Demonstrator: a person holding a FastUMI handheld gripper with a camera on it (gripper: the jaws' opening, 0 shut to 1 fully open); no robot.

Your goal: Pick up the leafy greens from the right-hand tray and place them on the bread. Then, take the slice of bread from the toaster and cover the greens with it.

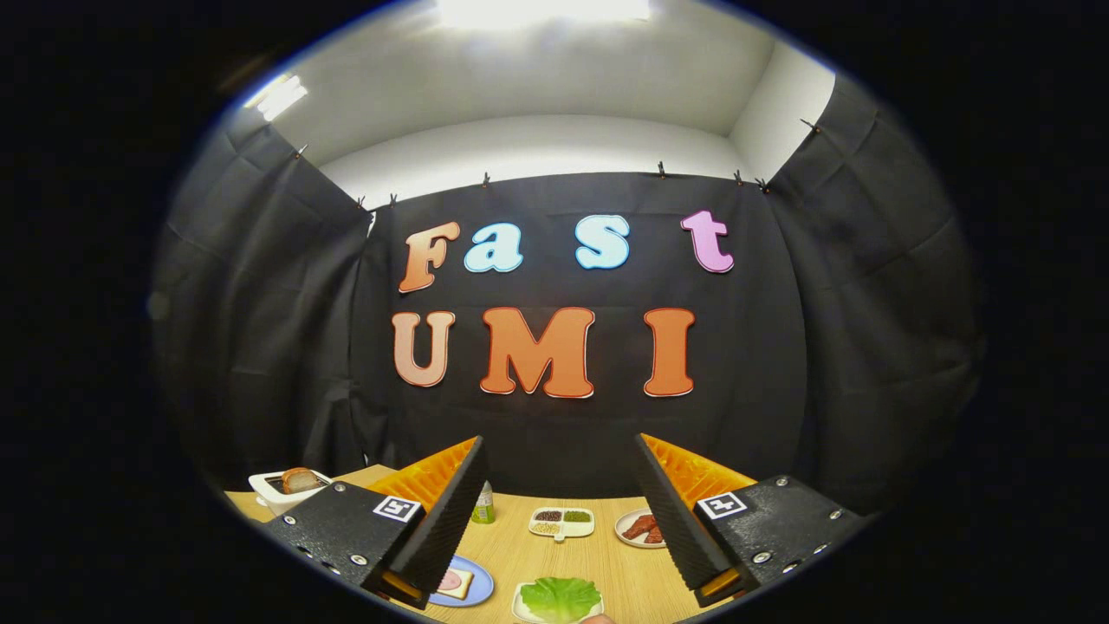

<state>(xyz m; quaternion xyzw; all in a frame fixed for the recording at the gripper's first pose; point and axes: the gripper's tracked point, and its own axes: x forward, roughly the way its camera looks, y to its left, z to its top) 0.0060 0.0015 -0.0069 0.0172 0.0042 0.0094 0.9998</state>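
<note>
Gripper (559,511) held above a wooden table (511,542), fingers spread wide apart, nothing between them. Ribbed inner pads (450,507) face each other. Leafy greens (560,597) lie low between the fingers: crinkly green leaf on a small white tray (522,604), tray's near edge cut off. Blue round plate (479,582) beside the left finger holds a bread slice (454,582) with something pinkish on top, half hidden by that finger. White toaster (279,490) beyond the left finger, brown toast slice (299,479) sticking up from its slot. Farther back, between the fingers, a white divided dish (563,523) with dark, green and pale grainy fillings; contents too small to identify. Small bottle (483,504) partly behind the left finger. Round plate (625,529) with reddish strips, part hidden by the right finger.
</note>
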